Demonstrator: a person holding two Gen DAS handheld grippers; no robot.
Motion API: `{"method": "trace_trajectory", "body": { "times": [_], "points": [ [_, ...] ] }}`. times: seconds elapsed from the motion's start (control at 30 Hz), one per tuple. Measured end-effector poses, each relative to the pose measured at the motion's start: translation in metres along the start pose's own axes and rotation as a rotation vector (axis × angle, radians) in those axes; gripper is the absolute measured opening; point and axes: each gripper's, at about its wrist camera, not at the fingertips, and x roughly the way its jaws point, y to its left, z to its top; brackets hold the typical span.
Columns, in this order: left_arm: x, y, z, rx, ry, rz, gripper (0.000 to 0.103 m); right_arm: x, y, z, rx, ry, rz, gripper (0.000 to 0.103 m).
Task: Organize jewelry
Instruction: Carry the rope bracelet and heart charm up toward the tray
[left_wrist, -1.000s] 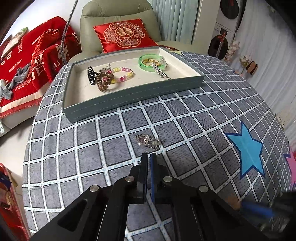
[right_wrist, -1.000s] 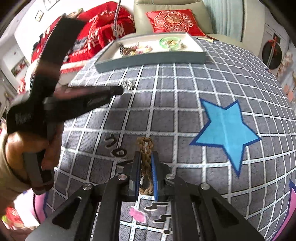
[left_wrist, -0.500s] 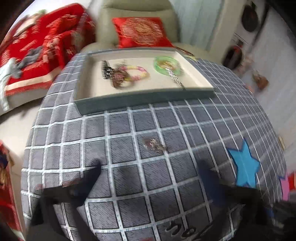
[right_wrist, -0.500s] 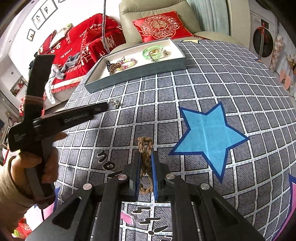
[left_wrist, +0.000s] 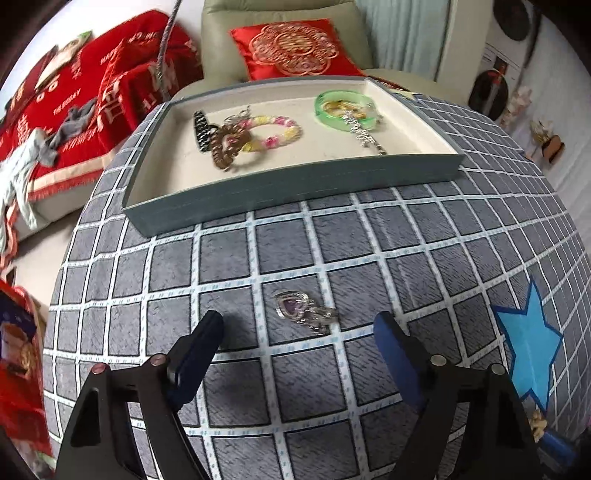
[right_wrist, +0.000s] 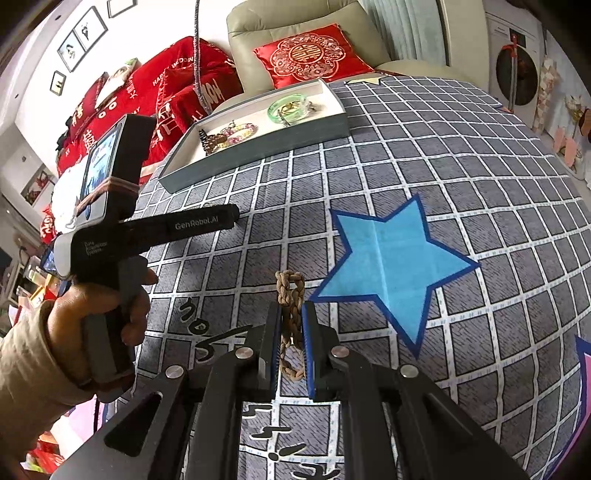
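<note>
Left tongs (left_wrist: 297, 326) opened; tray (left_wrist: 295, 181) holds bracelets (left_wrist: 273, 133).

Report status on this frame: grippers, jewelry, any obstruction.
Left gripper open, straddling silver purple-stone pendant on checked cloth. Right gripper shut on brown braided bracelet. Grey tray ahead, path unobstructed.

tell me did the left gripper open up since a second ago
Yes. The left gripper was shut short of the purple pendant; now its jaws stand wide apart, either side of it on the checked cloth.
</note>
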Motion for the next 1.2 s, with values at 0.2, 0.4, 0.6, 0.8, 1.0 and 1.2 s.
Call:
{"method": "trace_trajectory", "body": {
  "times": [0.2,0.4,0.6,0.8,1.0,1.2],
  "points": [
    [-0.008,-0.001,-0.001,0.042,-0.035,-0.032,0.043,0.001,-0.007,0.001,0.011,-0.003,0.004,0.012],
    [-0.015,0.006,-0.01,0.046,-0.049,-0.073,0.043,0.001,-0.008,0.002,0.017,-0.01,0.006,0.012],
    [-0.03,0.015,-0.013,0.038,-0.07,-0.103,0.036,-0.001,-0.01,0.01,0.017,-0.017,0.013,0.012],
    [-0.04,0.026,-0.013,0.024,-0.077,-0.14,0.018,-0.002,-0.007,0.023,0.014,-0.027,0.01,0.012],
    [-0.043,0.033,-0.012,-0.006,-0.076,-0.153,0.018,-0.001,-0.001,0.029,0.004,-0.028,0.007,0.012],
    [-0.046,0.028,-0.013,0.014,-0.093,-0.133,0.018,0.002,0.001,0.028,0.007,-0.023,0.015,0.012]
  ]
}}
